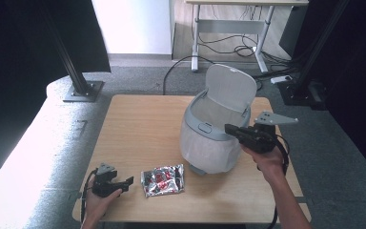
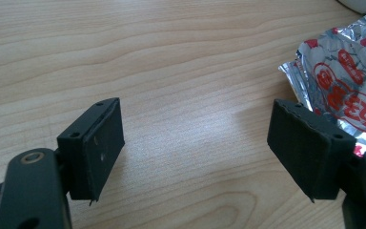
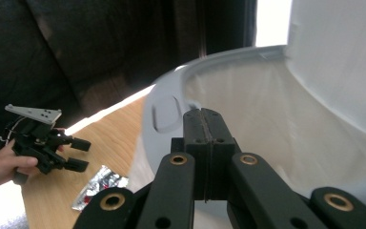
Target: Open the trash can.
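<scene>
Left tongs [image 1: 124,182] sit wide open beside the shiny packet [image 1: 162,180] on the table [image 1: 138,124]. Right tongs [image 1: 232,129] are shut, empty, at the open bin [image 1: 214,129]. Next, I think: grab the packet and drop it in.

Both hand-held tools are matte black: the left gripper [image 1: 124,182] and the right gripper [image 1: 232,129] each carry a pale grey three-cornered plate dotted with small holes and trail a black cable. Their jaws end in flat rectangular pads with tiny screw holes, hinged on arms with brass-ringed pivots. Both forearms are bare.
</scene>
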The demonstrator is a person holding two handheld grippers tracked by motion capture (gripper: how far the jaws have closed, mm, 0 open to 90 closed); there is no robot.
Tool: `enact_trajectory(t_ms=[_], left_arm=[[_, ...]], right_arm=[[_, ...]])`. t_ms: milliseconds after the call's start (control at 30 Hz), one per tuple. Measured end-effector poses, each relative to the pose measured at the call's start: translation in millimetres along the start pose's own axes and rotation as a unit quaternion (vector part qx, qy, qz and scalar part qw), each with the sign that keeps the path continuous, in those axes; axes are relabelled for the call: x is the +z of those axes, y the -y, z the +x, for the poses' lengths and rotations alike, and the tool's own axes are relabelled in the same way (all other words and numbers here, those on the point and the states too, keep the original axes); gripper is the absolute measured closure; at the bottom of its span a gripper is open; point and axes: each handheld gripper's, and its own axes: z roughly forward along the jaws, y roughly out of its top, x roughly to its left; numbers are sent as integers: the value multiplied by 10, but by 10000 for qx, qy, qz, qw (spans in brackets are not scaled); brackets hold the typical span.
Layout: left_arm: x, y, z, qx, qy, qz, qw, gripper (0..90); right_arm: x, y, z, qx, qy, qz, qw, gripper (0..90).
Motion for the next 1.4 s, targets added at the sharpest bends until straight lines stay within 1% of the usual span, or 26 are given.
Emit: enact_trajectory(t_ms=[33,67,133,167,200,233,333,400,500,567,667,700,733,767,833,867,900,967,1000,1100,1133,1167,1200,1233,1267,1400], left_arm=[[0,0,0,0,0,0,10000,201],[1,0,-1,1,1,4,10000,200],[0,-1,-2,2,5,9,10000,201],[-2,-1,-1,0,6,6,10000,201],[-2,-1,-1,0,6,6,10000,201],[-2,0,3,15,-1,3,10000,201],[0,0,5,-4,2,21,10000,201],[3,1,-1,-4,-1,15,10000,201],[9,-4,-10,9,10,43,10000,201],[18,-4,-24,10,12,51,10000,201],[27,-3,-27,10,23,78,10000,201],[27,-3,-27,10,23,78,10000,201],[26,-2,-25,-3,23,75,10000,201],[26,-3,-27,-15,25,57,10000,201],[26,-6,-33,-8,40,65,10000,201],[26,-6,-33,-8,40,65,10000,200],[28,-6,-37,-6,46,67,10000,200],[31,-7,-37,-5,56,79,10000,200],[29,-6,-36,-18,58,76,10000,200],[21,-5,-29,-37,53,49,10000,200],[21,-5,-29,-37,53,49,10000,200],[18,-4,-25,-52,59,56,10000,200],[18,-4,-25,-52,59,56,10000,200],[19,-4,-24,-48,60,61,10000,200],[19,-4,-24,-48,60,61,10000,200],[17,-8,-28,-18,67,59,10000,200]], right_arm=[[0,0,0,0,0,0,10000,892],[-90,72,-50,12,78,-64,9999,890],[-131,102,-71,-8,117,-95,9999,889],[-213,163,-101,-23,216,-148,9997,885],[-213,163,-101,-23,216,-148,9997,885],[-288,230,-121,-27,295,-190,9994,876],[-350,303,-138,-19,362,-222,9991,868],[-406,424,-170,-14,491,-167,9987,851],[-431,548,-215,-2,636,-97,9979,835],[-434,638,-255,25,739,-62,9972,822],[-424,771,-314,115,808,-16,9967,792],[-424,771,-314,115,808,-16,9967,792],[-418,829,-335,146,850,3,9963,768],[-400,934,-378,217,882,18,9959,716],[-376,1045,-425,351,905,53,9953,651],[-376,1045,-425,351,905,53,9953,651],[-350,1154,-468,464,959,92,9943,588],[-341,1195,-483,486,981,97,9939,565],[-320,1312,-526,522,1116,103,9923,524],[-302,1460,-570,553,1270,142,9903,476],[-302,1460,-570,553,1270,142,9903,476],[-286,1552,-581,497,1452,219,9879,454],[-286,1552,-581,497,1452,219,9879,454],[-268,1625,-600,482,1518,360,9866,449],[-266,1655,-608,493,1533,399,9861,447],[-264,1728,-621,506,1612,440,9846,438]])
